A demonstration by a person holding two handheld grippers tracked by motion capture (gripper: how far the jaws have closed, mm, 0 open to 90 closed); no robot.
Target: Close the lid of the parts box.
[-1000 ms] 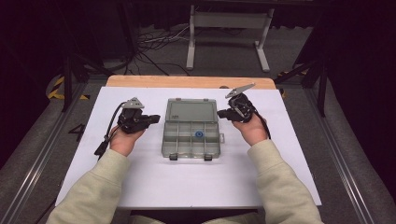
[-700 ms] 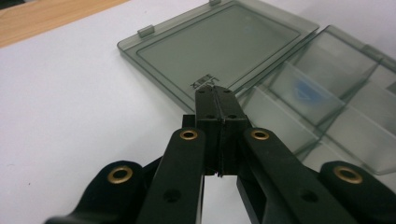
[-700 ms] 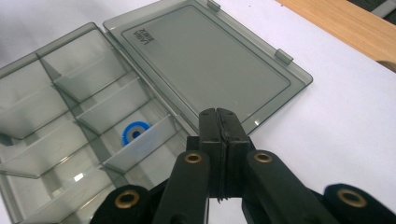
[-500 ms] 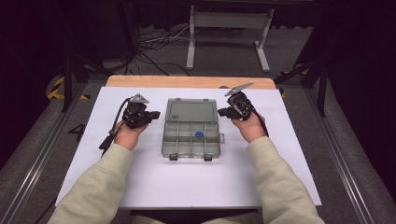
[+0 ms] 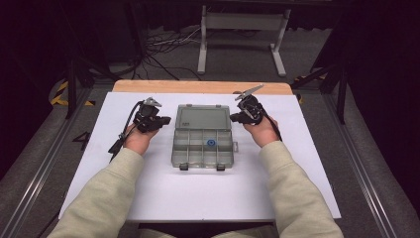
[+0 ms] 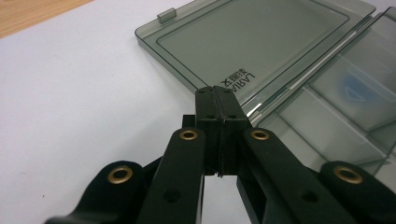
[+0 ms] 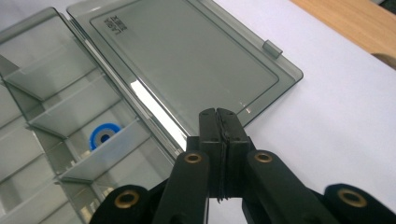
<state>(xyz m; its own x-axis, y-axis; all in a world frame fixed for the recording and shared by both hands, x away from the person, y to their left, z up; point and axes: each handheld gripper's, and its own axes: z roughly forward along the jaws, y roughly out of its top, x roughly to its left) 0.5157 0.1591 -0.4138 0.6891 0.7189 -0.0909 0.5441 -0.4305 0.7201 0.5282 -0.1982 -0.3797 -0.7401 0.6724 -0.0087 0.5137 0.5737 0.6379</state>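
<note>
Both grippers have their black fingers pressed fully together, holding nothing. The left gripper [image 5: 165,119] hovers just beside the left edge of a smoky grey transparent plastic compartment box [image 5: 203,145], near its hinge. The right gripper [image 5: 234,117] sits at the opposite edge. The box lies open in the middle of the white table [image 5: 198,193], its flat lid [image 5: 203,118] folded back. A small blue round piece [image 5: 210,143] rests in one compartment.
</note>
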